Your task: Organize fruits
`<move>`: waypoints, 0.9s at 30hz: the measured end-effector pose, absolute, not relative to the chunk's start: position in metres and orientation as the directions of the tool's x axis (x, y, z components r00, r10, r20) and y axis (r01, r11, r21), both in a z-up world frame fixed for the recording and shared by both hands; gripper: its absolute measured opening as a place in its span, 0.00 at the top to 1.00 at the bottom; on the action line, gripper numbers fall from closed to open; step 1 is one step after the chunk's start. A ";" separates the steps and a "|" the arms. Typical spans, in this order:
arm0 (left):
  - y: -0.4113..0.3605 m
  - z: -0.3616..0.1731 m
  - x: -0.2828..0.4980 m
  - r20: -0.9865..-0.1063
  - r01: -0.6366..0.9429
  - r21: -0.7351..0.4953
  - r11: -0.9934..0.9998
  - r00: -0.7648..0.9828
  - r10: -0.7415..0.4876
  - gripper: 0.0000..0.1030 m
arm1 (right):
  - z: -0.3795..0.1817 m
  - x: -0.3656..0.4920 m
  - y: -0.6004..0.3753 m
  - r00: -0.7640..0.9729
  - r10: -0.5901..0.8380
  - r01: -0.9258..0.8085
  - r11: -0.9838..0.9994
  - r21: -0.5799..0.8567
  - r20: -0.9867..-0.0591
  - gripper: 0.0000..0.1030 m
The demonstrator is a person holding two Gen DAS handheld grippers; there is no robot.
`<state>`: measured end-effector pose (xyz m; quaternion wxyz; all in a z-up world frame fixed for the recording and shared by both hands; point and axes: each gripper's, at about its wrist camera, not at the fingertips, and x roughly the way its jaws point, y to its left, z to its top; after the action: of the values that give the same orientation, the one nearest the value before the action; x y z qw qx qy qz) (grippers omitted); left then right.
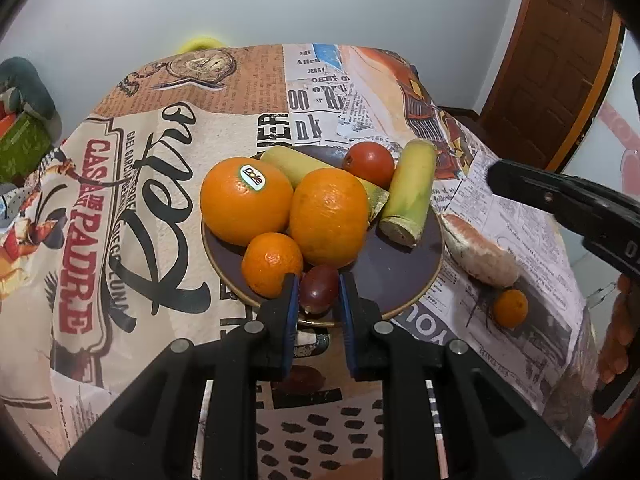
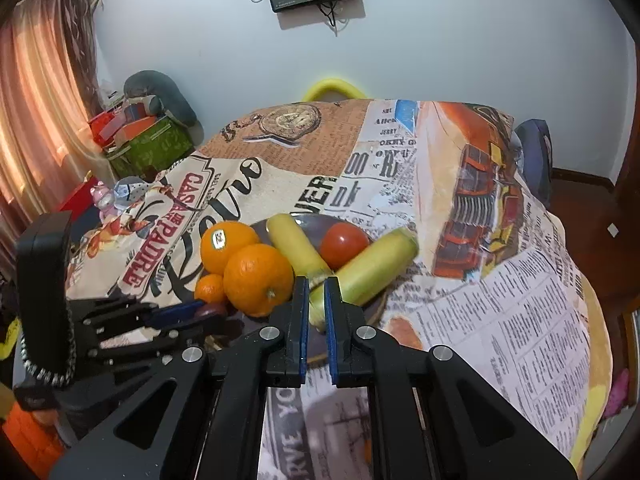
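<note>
A dark purple plate (image 1: pixel 396 276) holds two large oranges (image 1: pixel 246 200) (image 1: pixel 328 216), a small mandarin (image 1: pixel 272 264), a red tomato (image 1: pixel 370 162) and two yellow-green banana pieces (image 1: pixel 412 188). My left gripper (image 1: pixel 319 292) is shut on a dark red grape (image 1: pixel 318 288) at the plate's near edge. My right gripper (image 2: pixel 316 300) hovers above the plate's near side, its jaws a narrow gap apart with nothing between them. It also shows at the right in the left wrist view (image 1: pixel 560 200). The plate shows in the right wrist view (image 2: pixel 312 224).
A pale pinkish fruit (image 1: pixel 480 248) and a small mandarin (image 1: pixel 510 308) lie on the printed tablecloth (image 1: pixel 160 184) right of the plate. A yellow chair back (image 2: pixel 332 88) stands behind the table. Boxes and clutter (image 2: pixel 148 140) sit at far left.
</note>
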<state>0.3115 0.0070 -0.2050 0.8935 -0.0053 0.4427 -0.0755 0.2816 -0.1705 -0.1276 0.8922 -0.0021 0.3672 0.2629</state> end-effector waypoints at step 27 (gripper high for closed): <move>-0.005 -0.209 0.306 -0.797 0.141 -0.050 0.989 0.590 -0.125 0.68 | -0.203 0.311 -0.196 0.490 0.306 -0.431 0.899 0.078 -0.816 0.56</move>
<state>0.3055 -0.0046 -0.2090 0.8917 0.0090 0.4464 -0.0744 0.3110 -0.1961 -0.2026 0.8604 -0.0683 0.4573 0.2142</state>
